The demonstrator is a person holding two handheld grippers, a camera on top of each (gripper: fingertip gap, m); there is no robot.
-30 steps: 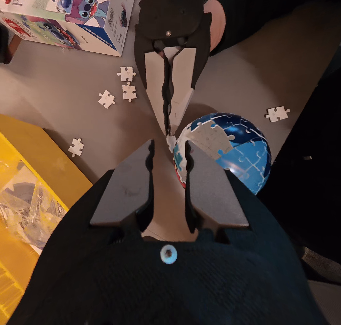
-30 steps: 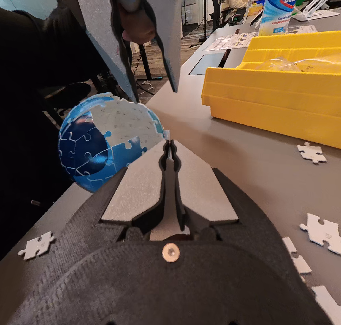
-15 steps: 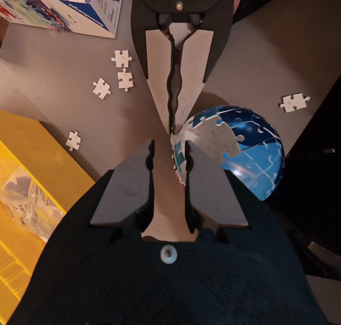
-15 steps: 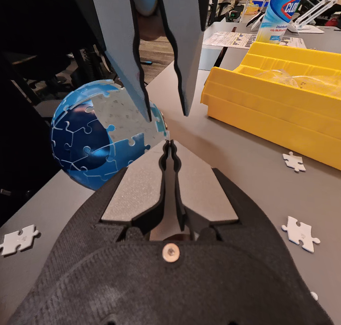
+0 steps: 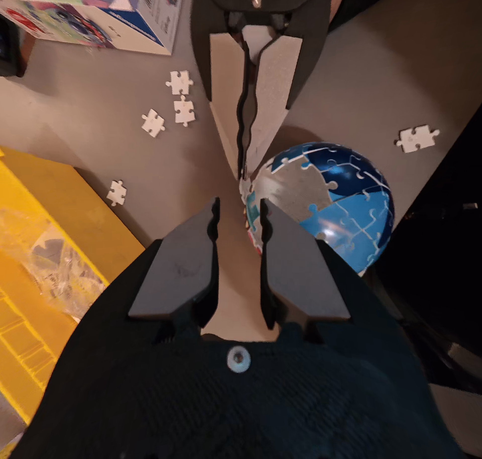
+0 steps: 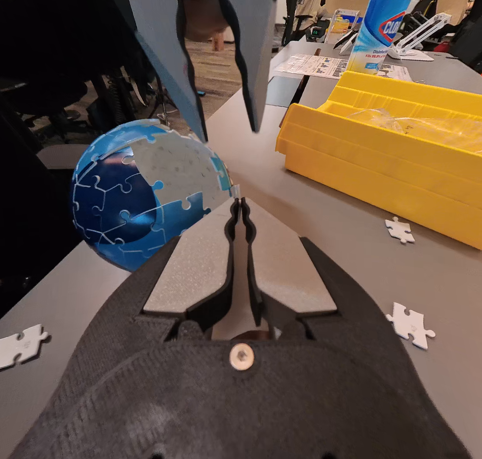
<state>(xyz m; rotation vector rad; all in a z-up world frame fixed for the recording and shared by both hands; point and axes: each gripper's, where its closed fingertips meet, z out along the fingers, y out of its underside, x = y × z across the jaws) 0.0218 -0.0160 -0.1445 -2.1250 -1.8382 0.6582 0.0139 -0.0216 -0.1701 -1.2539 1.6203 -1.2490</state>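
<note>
A part-built puzzle ball (image 5: 339, 211), blue with a grey patch, rests on the grey table (image 5: 86, 138) near its edge. My right gripper (image 6: 240, 201) is shut on a small white puzzle piece (image 6: 236, 189) and holds it against the ball's (image 6: 125, 201) open rim. In the left wrist view the right gripper (image 5: 243, 176) reaches in from above. My left gripper (image 5: 240, 203) is open and empty, just above the ball's rim. In the right wrist view the left gripper (image 6: 229, 134) hangs over the ball, one fingertip (image 6: 202, 136) close to its top.
A yellow bin (image 5: 39, 185) with a plastic bag (image 5: 52, 263) stands to the left; it also shows in the right wrist view (image 6: 365, 164). A puzzle box (image 5: 104, 16) stands beyond. Loose white pieces (image 5: 184, 111) (image 5: 416, 138) (image 6: 409, 325) lie about. A wipes canister (image 6: 378, 29) stands behind. My two grippers' fingertips are within a few centimetres of each other.
The right gripper stays shut with the piece at the ball's rim. The left gripper has shifted a little over the ball and is still open. The ball has barely moved.
</note>
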